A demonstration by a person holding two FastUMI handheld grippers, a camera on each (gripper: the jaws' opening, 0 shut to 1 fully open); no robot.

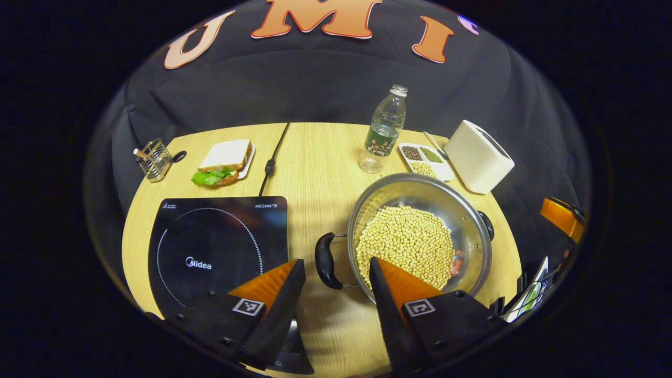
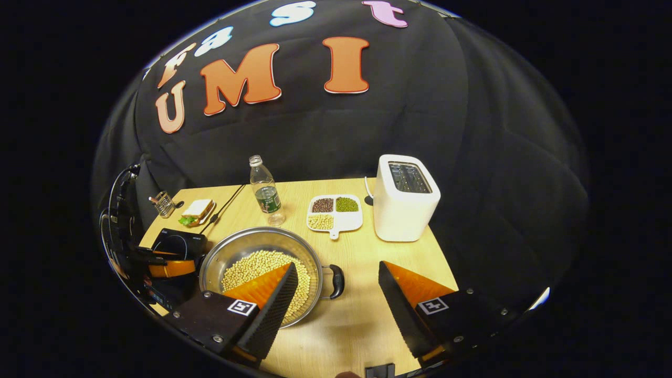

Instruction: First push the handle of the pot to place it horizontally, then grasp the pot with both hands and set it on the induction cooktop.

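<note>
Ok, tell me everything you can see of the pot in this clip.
The pot is a wide, shallow, shiny metal pan, lidless and upright on the wooden table, right of the induction cooktop, not on it. Pale beans cover its bottom. It has two dark loop handles on opposite sides, one facing the cooktop. The left gripper hovers open over that handle; the right gripper, open too, frames the other handle. Neither visibly touches it.

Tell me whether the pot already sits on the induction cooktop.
No: the pot rests on the wooden table, beside the induction cooktop.
</note>
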